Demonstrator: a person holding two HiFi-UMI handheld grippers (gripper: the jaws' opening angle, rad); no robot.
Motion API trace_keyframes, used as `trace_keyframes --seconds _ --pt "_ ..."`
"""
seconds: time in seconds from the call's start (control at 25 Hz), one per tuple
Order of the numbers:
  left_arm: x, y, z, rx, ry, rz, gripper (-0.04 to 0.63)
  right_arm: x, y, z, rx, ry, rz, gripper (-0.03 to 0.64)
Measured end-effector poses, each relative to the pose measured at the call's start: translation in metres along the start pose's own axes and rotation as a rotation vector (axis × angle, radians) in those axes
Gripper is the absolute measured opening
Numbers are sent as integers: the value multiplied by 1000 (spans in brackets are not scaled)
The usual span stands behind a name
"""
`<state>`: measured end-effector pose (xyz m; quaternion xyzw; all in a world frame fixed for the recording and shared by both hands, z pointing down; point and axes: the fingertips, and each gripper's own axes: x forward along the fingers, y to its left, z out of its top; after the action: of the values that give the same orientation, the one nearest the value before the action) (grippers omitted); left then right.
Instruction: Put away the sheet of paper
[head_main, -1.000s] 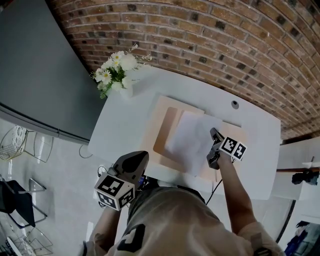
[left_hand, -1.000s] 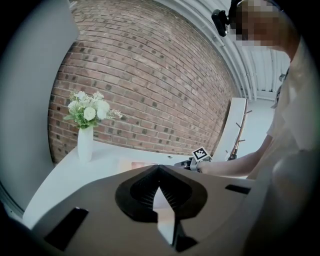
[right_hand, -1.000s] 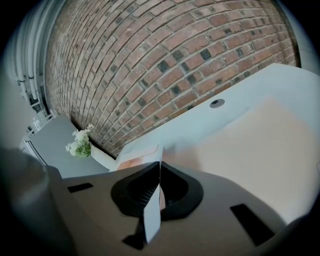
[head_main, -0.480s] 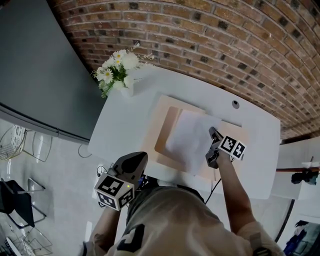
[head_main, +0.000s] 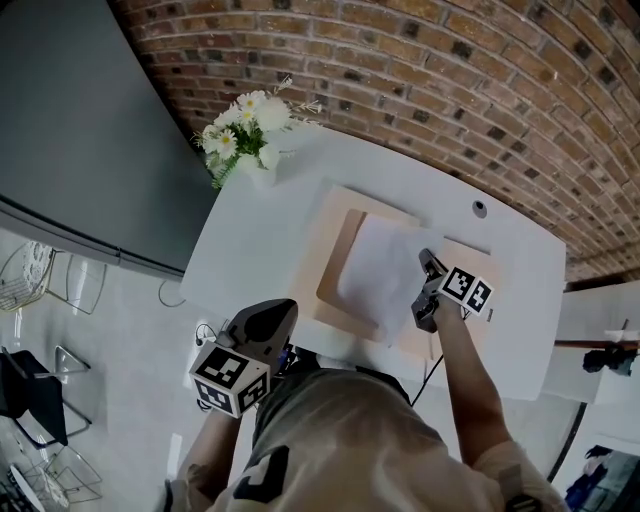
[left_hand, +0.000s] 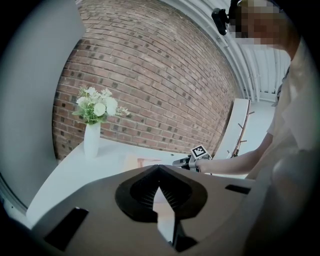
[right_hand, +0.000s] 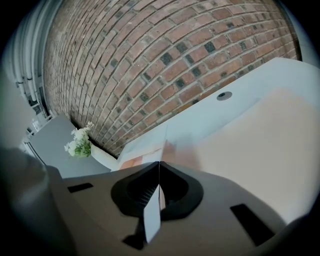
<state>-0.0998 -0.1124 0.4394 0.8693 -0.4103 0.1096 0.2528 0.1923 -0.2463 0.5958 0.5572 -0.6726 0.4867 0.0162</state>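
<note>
white sheet of paper (head_main: 375, 272) pinched by right gripper (right_hand: 159, 164); left gripper (left_hand: 159, 168) closed, empty

A white worktop (head_main: 265, 235) stands against a brick wall (head_main: 400, 70). A beige mat (head_main: 332, 212) lies at its centre. On the mat is a darker tan folder (head_main: 343, 272), and a sheet of paper (head_main: 385, 275) covers most of the folder. The right gripper (head_main: 427, 266) points toward 12 o'clock, its fingers (head_main: 424, 260) at the sheet's 3 o'clock edge. The left gripper (head_main: 270, 318) hangs off the worktop's 7 o'clock edge, close to the person's body. A vase (head_main: 262, 178) of white flowers (head_main: 245, 130) stands at the 10 o'clock corner. A round grommet (head_main: 479, 209) sits toward 2 o'clock.
</note>
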Motion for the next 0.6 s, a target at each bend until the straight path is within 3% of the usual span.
trace_keyframes --seconds 0.6 --pt "0 13 -4 -25 11 4 14 18 11 -6 -17 28 11 23"
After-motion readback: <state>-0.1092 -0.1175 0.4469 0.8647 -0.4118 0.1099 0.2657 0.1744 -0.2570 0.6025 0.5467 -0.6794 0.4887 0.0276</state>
